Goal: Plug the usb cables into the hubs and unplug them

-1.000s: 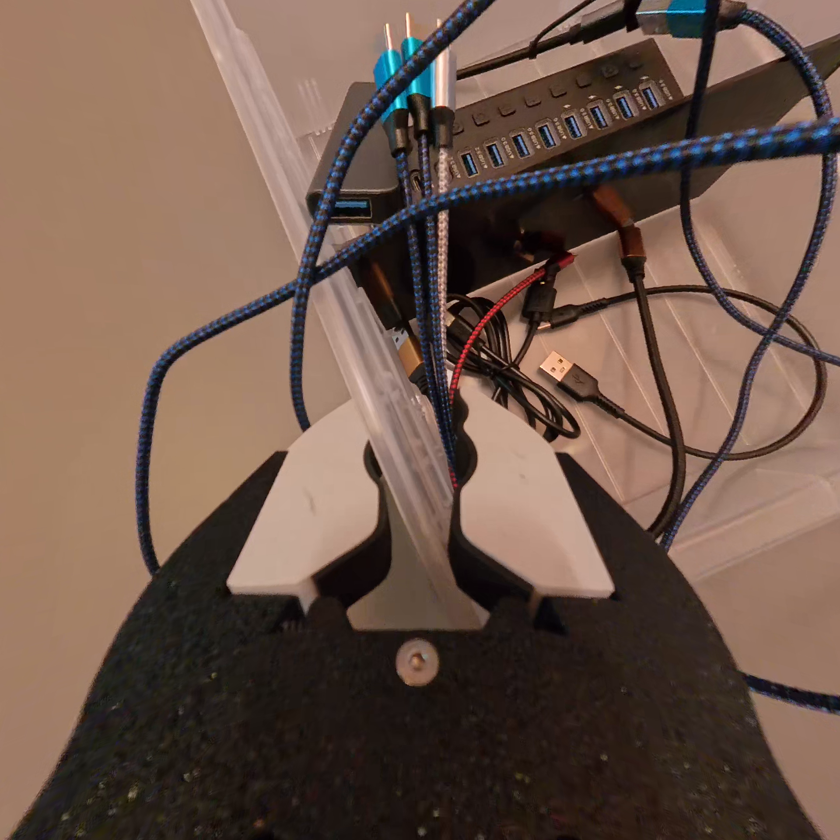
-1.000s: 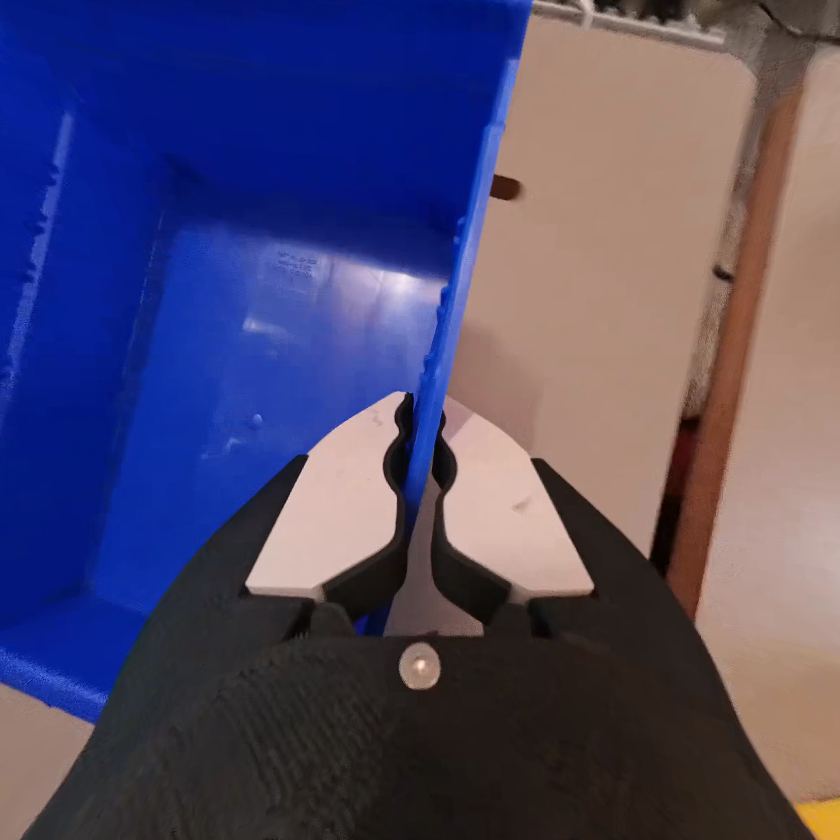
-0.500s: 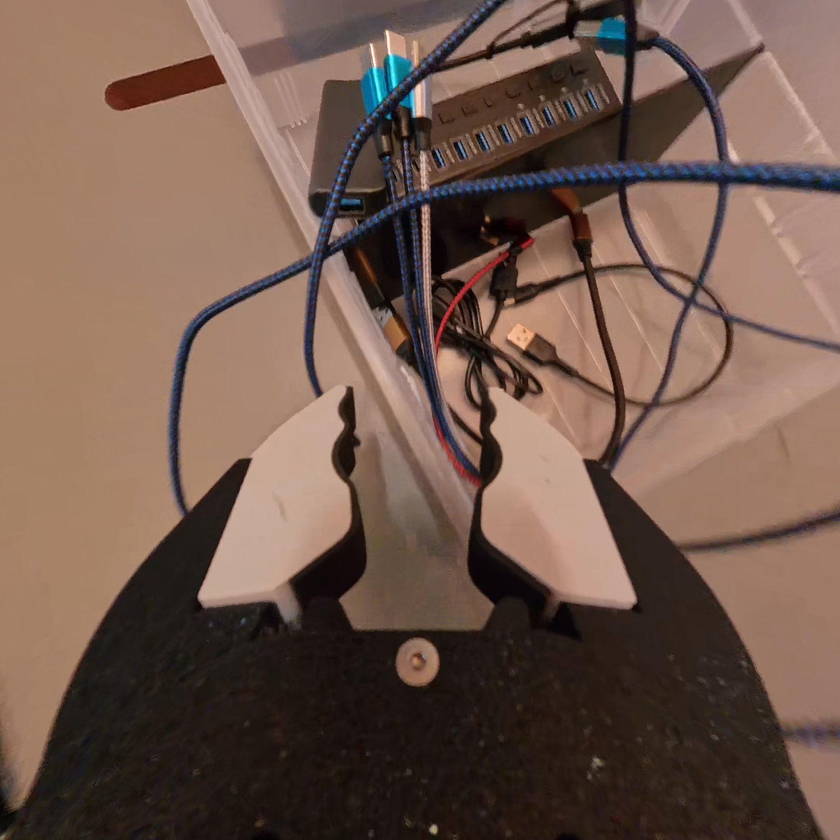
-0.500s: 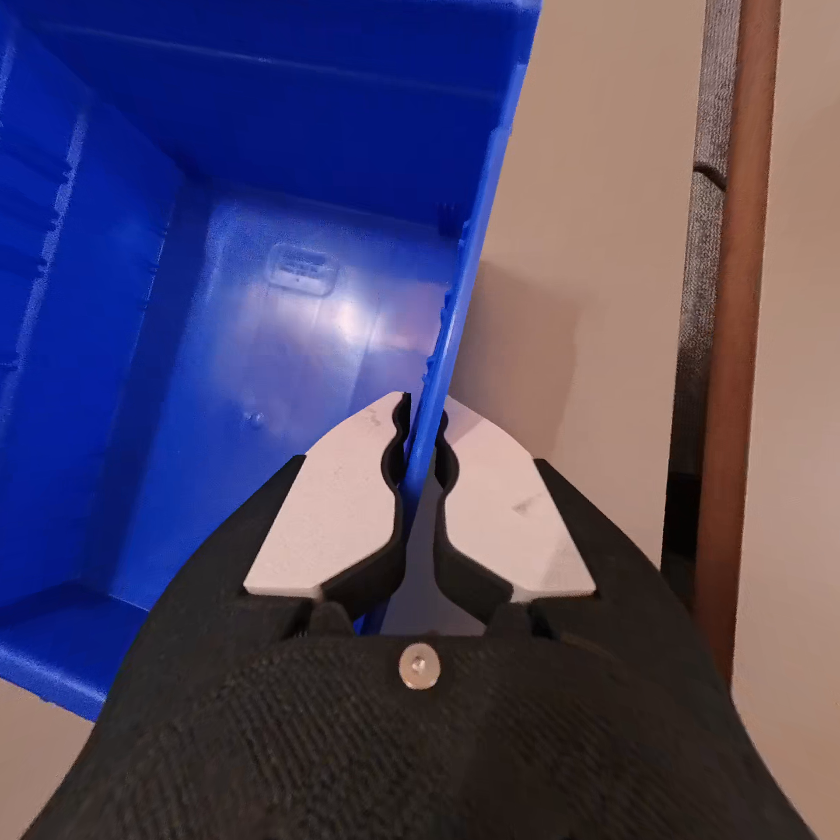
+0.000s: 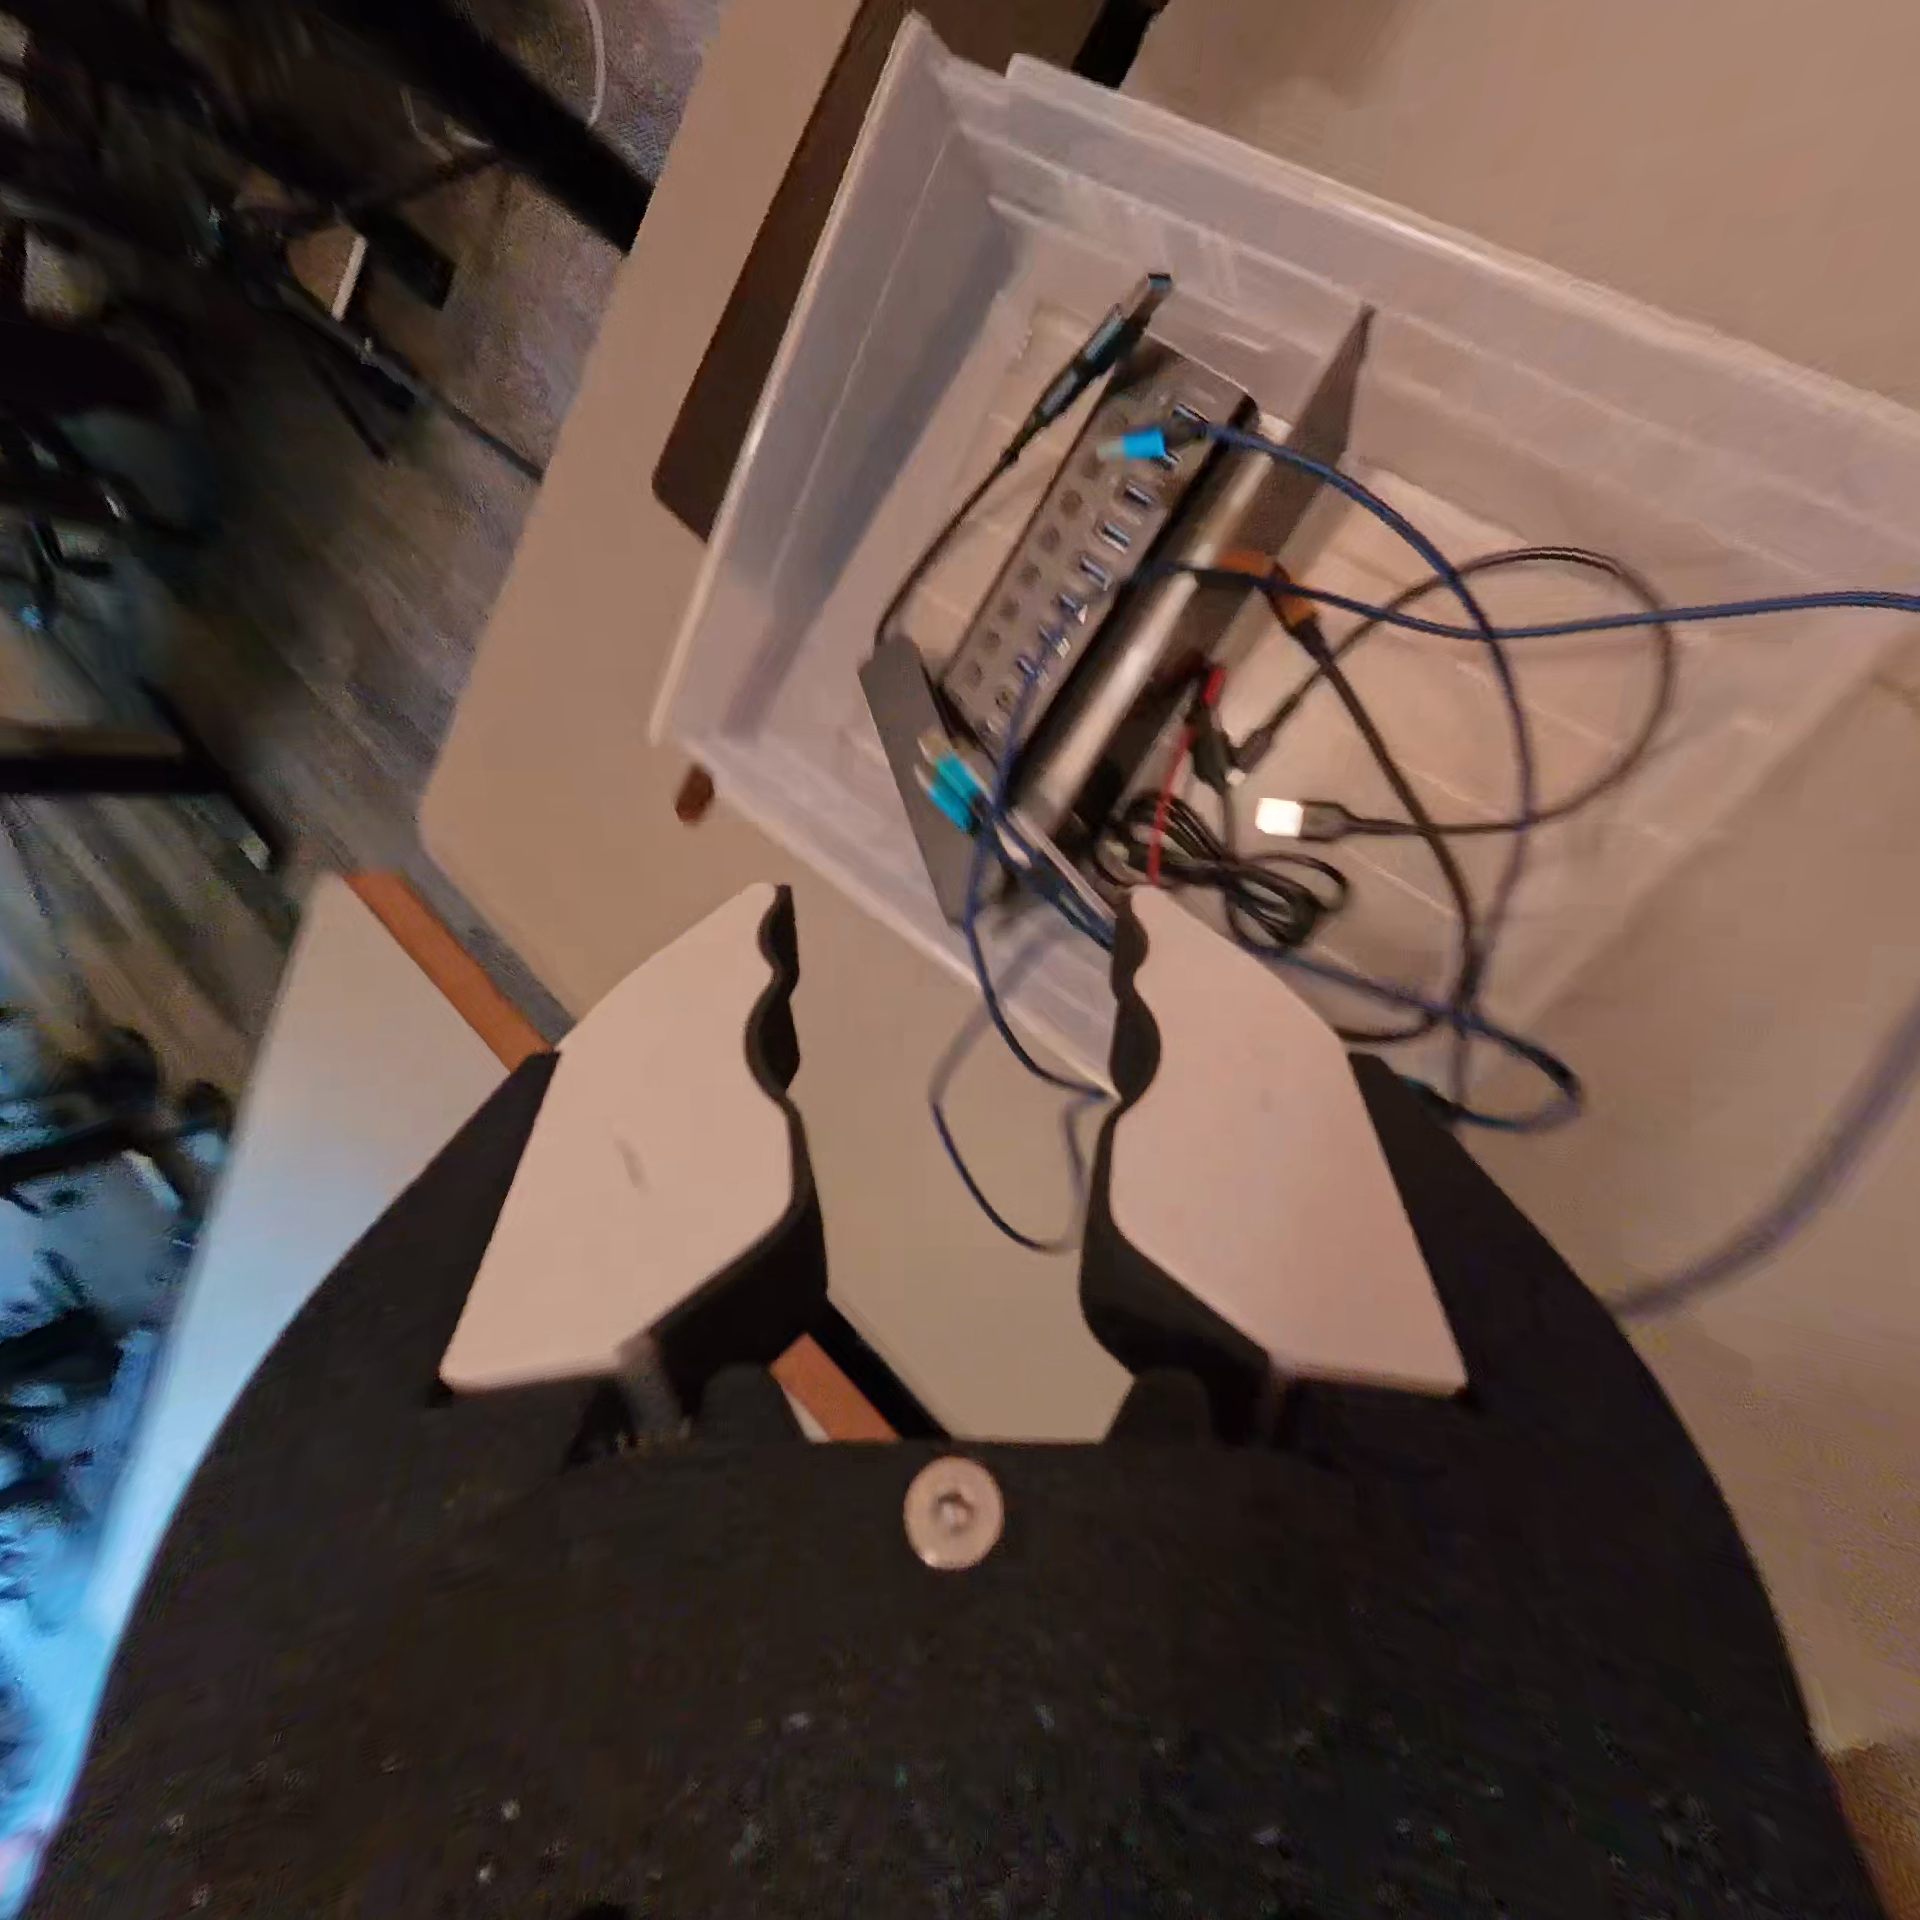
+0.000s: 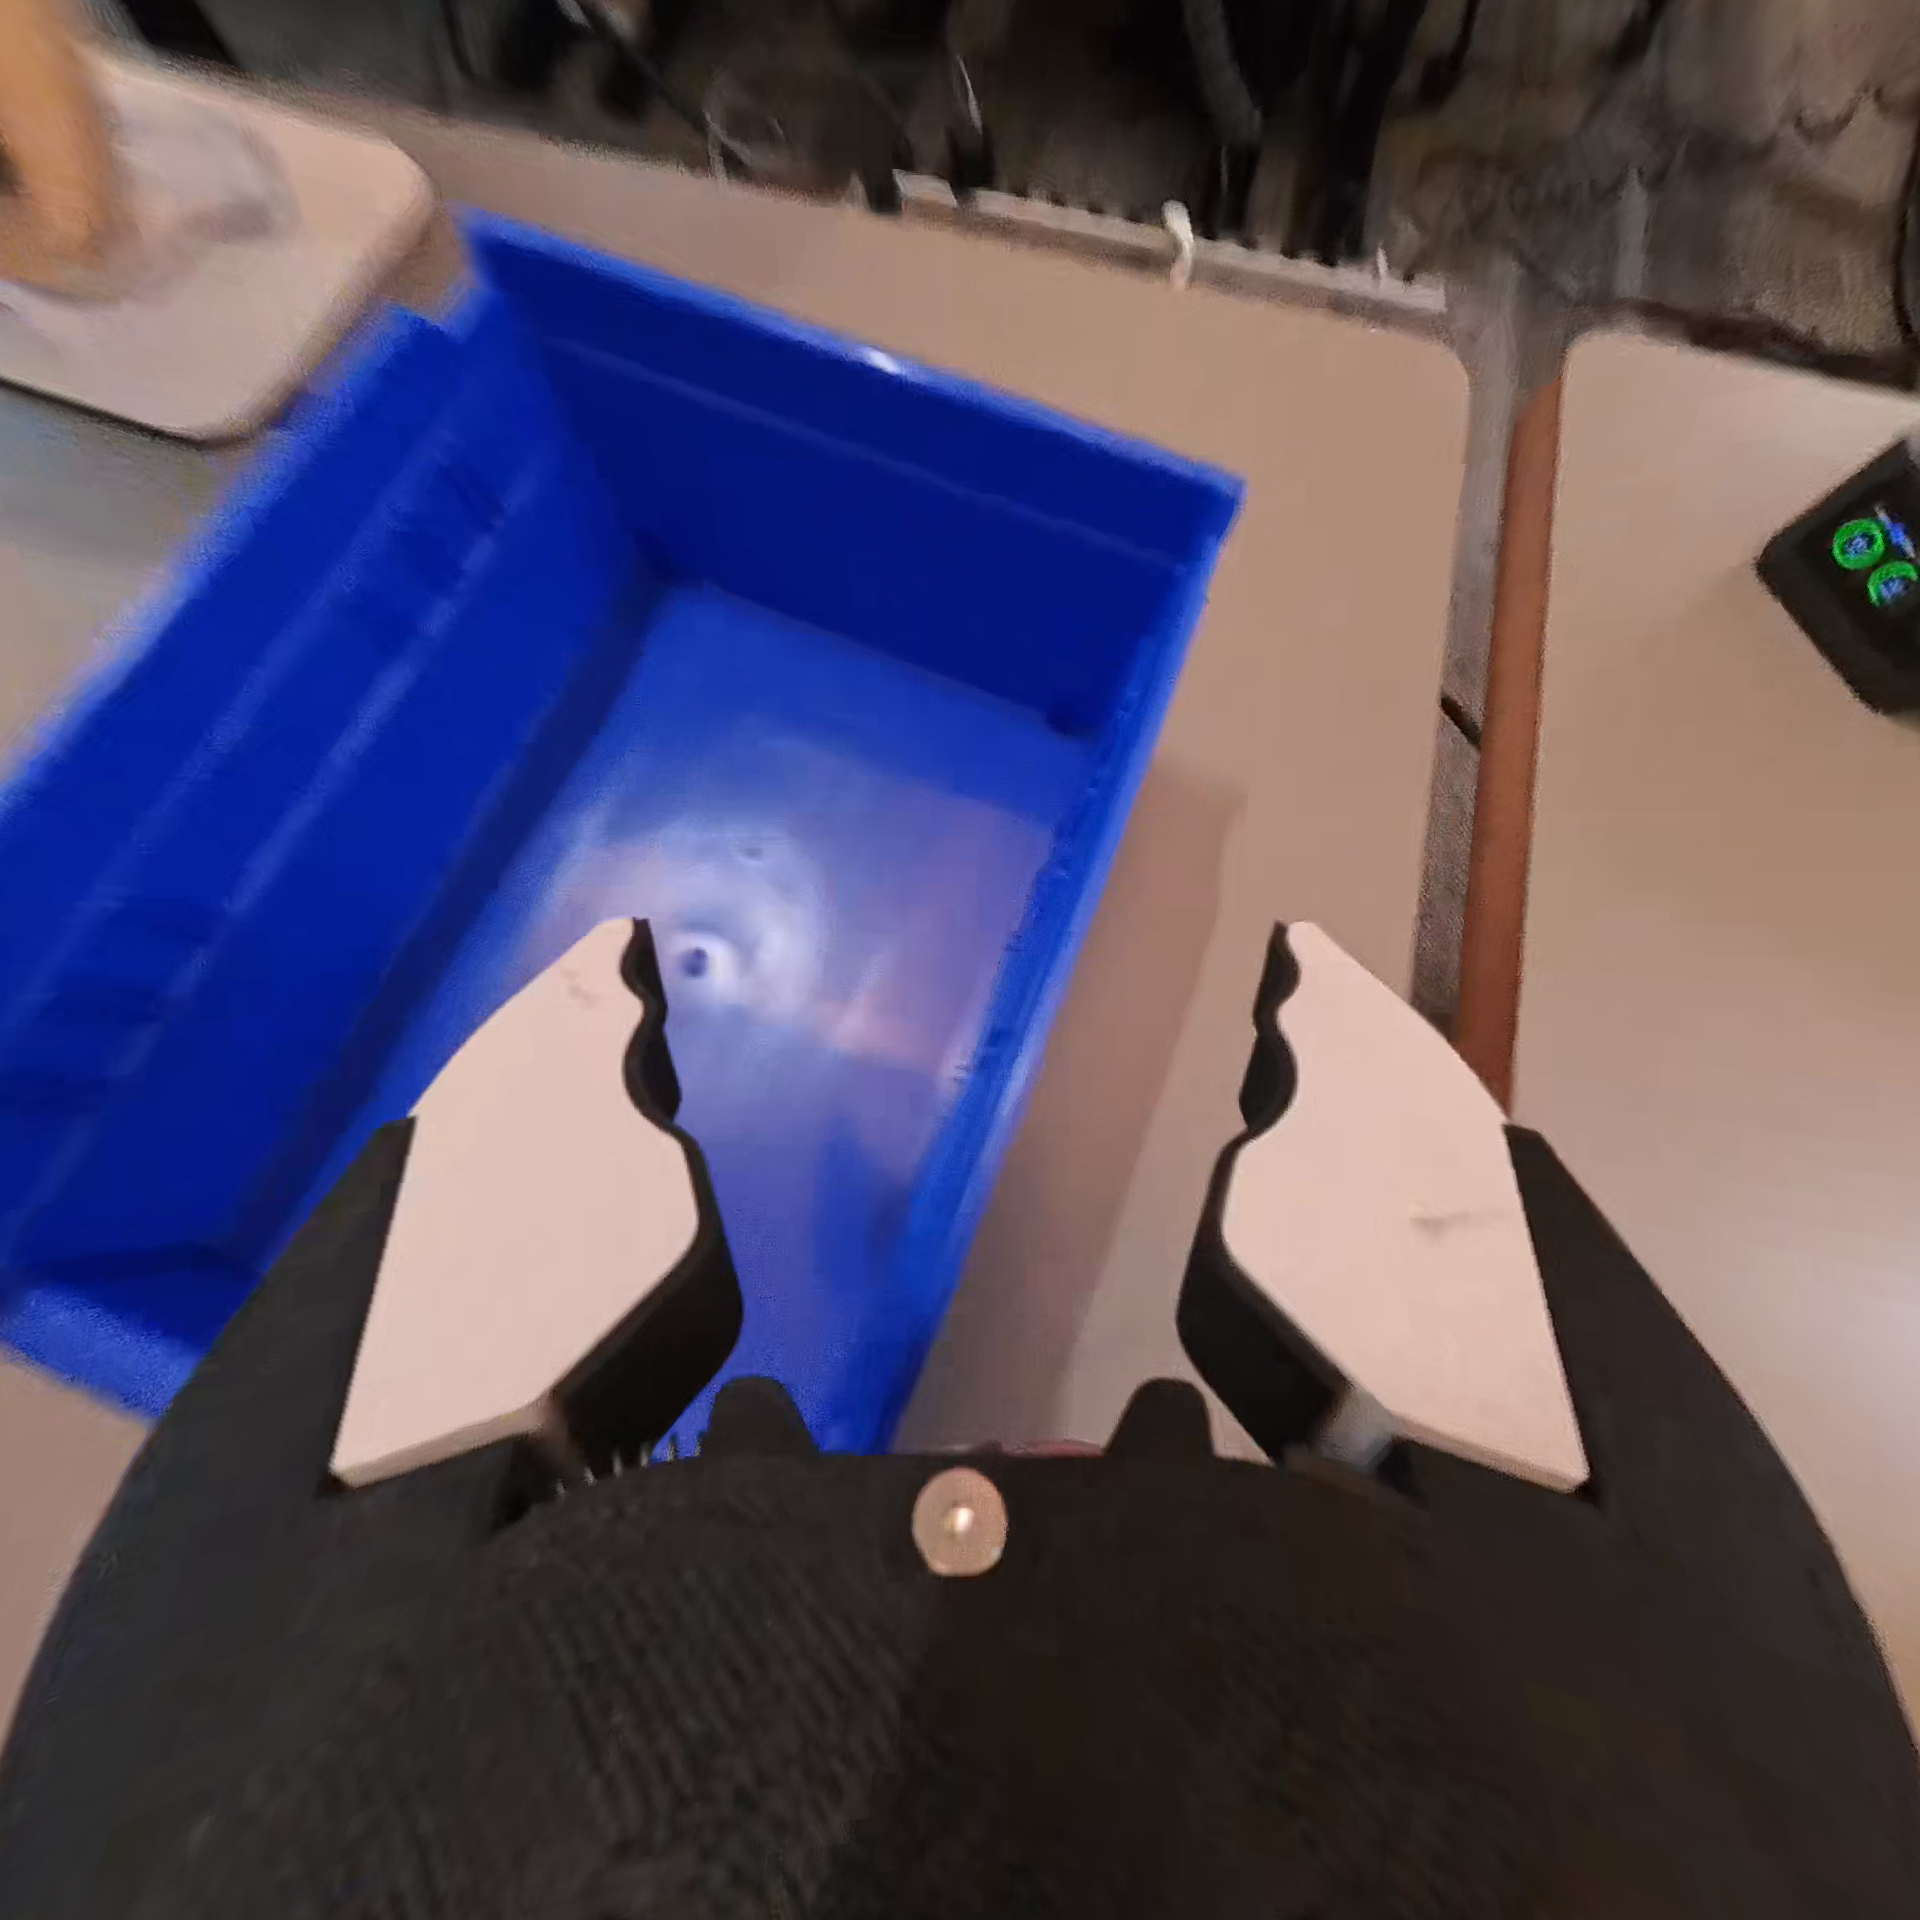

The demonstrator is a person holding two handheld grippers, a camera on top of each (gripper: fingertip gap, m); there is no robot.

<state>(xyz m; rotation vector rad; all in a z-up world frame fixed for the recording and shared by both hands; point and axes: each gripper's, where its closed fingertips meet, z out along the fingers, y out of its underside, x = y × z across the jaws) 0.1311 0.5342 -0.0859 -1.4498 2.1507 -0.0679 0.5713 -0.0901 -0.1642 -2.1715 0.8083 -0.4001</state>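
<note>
In the left wrist view, a clear bin (image 5: 831,436) sits on the counter (image 5: 582,582) at upper centre of the frame. Inside it a hub (image 5: 1081,582) lies at the middle, with loose cables (image 5: 1455,727) to its right spilling over the near rim onto the counter. In the right wrist view, another bin (image 6: 312,831) fills the left of the frame on the counter (image 6: 1299,623), and a small device (image 6: 1860,582) lies at the right edge.
</note>
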